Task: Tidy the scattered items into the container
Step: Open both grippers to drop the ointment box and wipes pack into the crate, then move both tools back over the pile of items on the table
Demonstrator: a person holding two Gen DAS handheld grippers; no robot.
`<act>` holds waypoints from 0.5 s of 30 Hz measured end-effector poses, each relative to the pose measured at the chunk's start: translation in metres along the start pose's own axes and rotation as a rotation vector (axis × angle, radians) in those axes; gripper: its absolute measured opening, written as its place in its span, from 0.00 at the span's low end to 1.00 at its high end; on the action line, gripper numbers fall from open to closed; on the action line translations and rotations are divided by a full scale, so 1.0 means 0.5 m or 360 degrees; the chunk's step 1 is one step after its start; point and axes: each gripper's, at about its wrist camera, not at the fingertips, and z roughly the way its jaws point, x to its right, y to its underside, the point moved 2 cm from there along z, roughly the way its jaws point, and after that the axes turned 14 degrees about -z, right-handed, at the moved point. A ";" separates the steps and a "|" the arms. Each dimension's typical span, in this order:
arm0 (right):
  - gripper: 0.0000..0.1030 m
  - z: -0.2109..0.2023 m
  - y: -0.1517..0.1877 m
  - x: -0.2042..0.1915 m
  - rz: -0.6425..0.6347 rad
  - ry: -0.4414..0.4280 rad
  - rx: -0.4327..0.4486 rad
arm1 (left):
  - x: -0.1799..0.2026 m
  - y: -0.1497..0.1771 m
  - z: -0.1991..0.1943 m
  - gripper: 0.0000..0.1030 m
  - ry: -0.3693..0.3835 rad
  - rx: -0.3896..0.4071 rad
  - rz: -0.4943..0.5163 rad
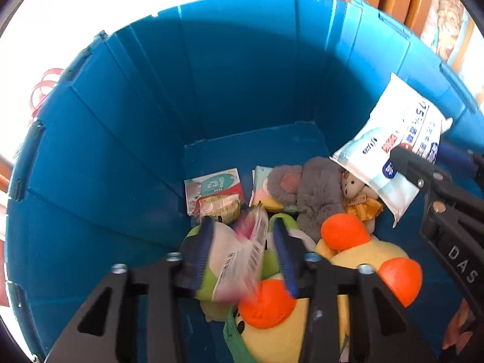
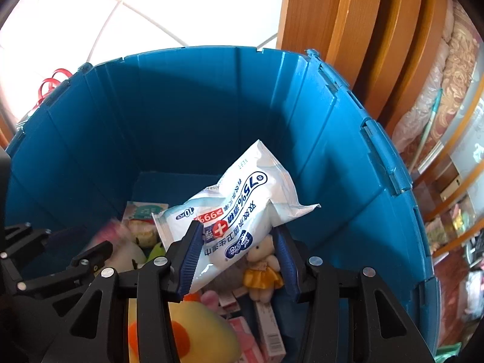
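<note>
1. The left gripper (image 1: 242,251), black with ribbed blue pads, points down into the blue container (image 1: 127,139). Its jaws stand apart, and between them sits a small pink-and-white packet (image 1: 242,260), blurred, with neither pad visibly pressing on it.
2. Right under that gripper lies a yellow plush toy (image 1: 357,272) with round orange patches, soft and fuzzy, beside a green-and-white plush (image 1: 211,269).
3. The right gripper (image 2: 239,257), of the same black frame and blue pads, is clenched on a white wet-wipes pack (image 2: 239,208). The pack is a glossy, pillow-shaped plastic pouch with crimped ends, printed with blue lettering, a red cross and a red band. It is tilted, one end rising toward the container's far wall, and hangs above the items on the floor of the container.
4. Below the pack sits a small cream teddy (image 2: 263,260) in a golden-yellow frilled dress. Next to it in the left wrist view is a grey furry plush (image 1: 314,190).
5. Pink cartons (image 2: 251,335) lie flat near the right gripper.
6. Farther in, flat sachets (image 1: 214,187) with green print rest on the container floor against the far wall.
7. The container's walls are smooth, ribbed plastic panels with clips along the rim.
8. Beyond it stand a white tiled floor (image 2: 127,9) and polished wooden furniture (image 2: 357,24).
</note>
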 end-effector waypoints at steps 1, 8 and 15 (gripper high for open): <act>0.48 -0.001 -0.001 0.002 0.0002 -0.0001 0.0004 | -0.002 -0.001 -0.005 0.52 0.0005 0.0014 -0.0012; 0.63 -0.014 -0.009 0.016 0.0018 0.0015 0.0027 | 0.002 -0.005 -0.021 0.59 0.0003 0.0058 -0.0007; 0.86 -0.011 -0.023 0.011 0.0012 0.0015 0.0032 | -0.005 -0.014 -0.020 0.59 -0.0004 0.0064 -0.0030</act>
